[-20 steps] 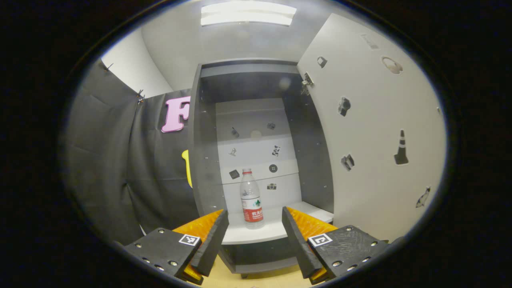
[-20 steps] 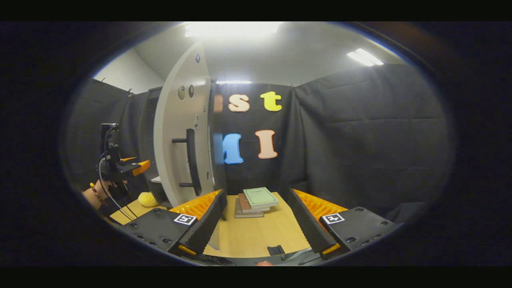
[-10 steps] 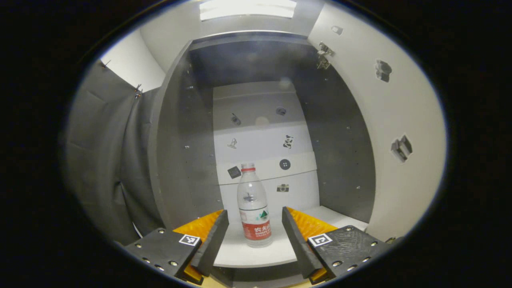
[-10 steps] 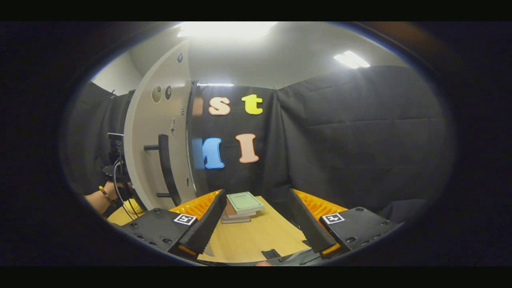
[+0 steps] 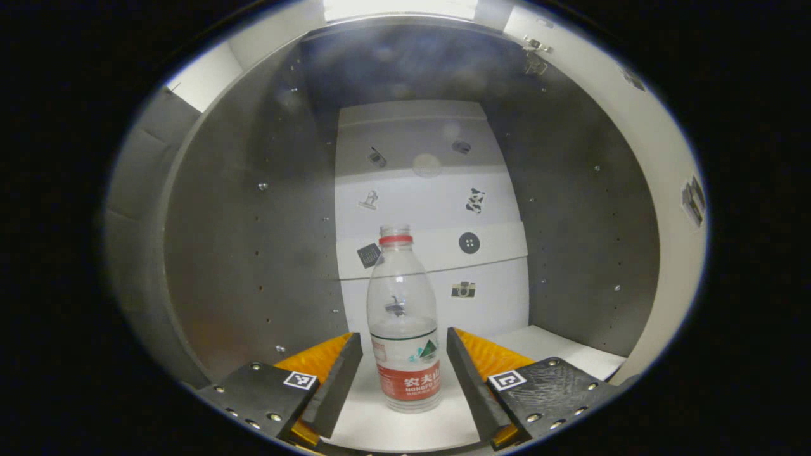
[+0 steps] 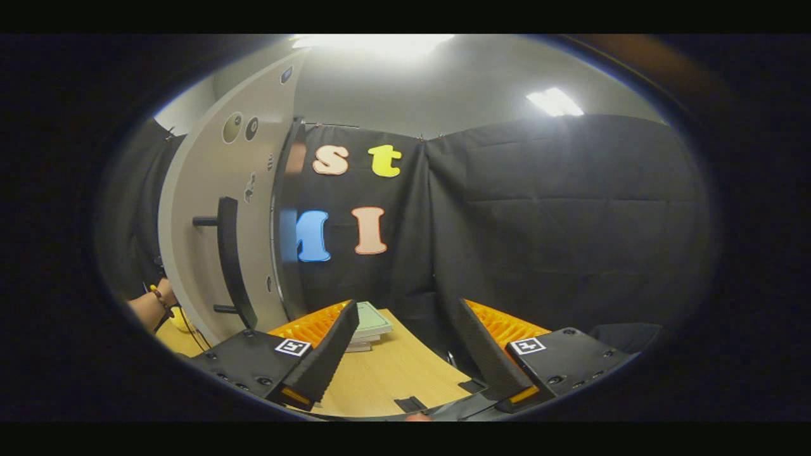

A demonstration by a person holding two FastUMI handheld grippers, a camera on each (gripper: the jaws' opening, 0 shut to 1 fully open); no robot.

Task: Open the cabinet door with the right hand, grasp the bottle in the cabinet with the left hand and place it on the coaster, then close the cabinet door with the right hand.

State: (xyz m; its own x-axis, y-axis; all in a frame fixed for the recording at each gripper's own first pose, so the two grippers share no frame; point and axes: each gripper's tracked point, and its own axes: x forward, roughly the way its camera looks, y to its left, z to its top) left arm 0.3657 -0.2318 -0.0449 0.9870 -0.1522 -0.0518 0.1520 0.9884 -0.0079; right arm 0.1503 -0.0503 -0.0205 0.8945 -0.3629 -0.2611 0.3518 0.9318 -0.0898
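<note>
Wide open now, the cabinet, door swung well aside with its handle facing the right gripper view. Inside, 1 white shelf carrying the bottle, upright, near the shelf's front edge and about midway between its side edges. Clear plastic, mostly empty by the look of it, so probably light, easy to tip and easy to dent under a hard squeeze. Smooth too, likely slippery on the bare upper part. Best hold looks like the labelled lower body, squarely across the middle. Left gripper spread wide, 1 finger on either side of the bottle, not yet touching. Right gripper parted as well, holding nothing, above the wooden tabletop near a stack of books at its far edge.
</note>
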